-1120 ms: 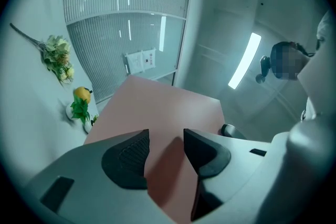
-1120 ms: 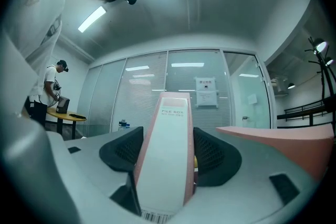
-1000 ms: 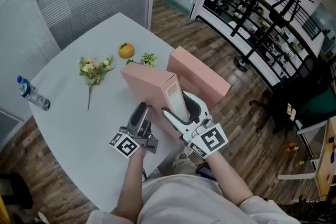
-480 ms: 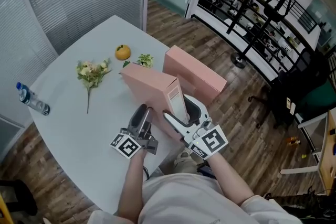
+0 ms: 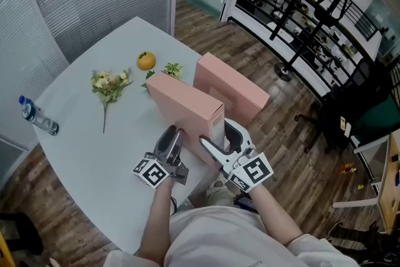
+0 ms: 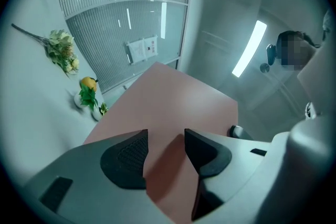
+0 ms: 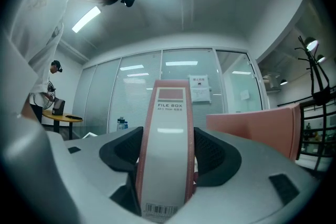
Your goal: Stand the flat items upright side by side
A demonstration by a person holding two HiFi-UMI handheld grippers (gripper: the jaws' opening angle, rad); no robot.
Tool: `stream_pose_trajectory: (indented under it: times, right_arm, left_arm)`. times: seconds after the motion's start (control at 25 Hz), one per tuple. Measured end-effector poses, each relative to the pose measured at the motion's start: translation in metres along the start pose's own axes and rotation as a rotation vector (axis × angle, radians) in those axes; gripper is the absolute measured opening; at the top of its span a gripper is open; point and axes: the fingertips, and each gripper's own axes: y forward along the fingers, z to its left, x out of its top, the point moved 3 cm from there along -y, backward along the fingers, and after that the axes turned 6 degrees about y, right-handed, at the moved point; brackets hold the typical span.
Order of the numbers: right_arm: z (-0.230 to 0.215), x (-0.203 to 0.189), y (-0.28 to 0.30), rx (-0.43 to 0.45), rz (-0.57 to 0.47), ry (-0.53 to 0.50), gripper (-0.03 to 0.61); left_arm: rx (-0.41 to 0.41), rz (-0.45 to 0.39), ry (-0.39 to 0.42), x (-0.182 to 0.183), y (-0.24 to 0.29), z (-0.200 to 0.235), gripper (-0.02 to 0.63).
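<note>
White table (image 5: 81, 134), near edge: near file box (image 5: 184, 103) clamped by right gripper (image 5: 220, 134), open left gripper (image 5: 170, 133) alongside; far file box (image 5: 231, 87) already upright.

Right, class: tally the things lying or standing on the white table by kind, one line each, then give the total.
file box: 2
flower bunch: 1
orange: 1
green sprig: 1
bottle: 1
Total: 6

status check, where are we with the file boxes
Right gripper clamped on near file box spine. Left gripper open by its side. Far file box upright alongside. Nothing blocking.
</note>
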Motion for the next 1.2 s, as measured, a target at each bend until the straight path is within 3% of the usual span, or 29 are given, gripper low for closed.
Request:
stream_pose_trajectory:
  times: [0.44,0.72,1.2]
  right_arm:
    - [-0.011,-0.055,-0.023,-0.045,0.192,0.008,0.307]
    - [-0.014,-0.065,-0.023,-0.030,0.184,-0.003,0.307]
    - [-0.018,-0.082,-0.041,-0.054,0.213,0.079,0.308]
  left_arm:
    - [0.024,0.058,-0.062,-0.028,-0.003,0.002,0.219]
    - [0.036,0.048,-0.091,-0.034,0.000,0.006,0.219]
    - [0.044,0.060,-0.113,-0.043,-0.001,0.011,0.218]
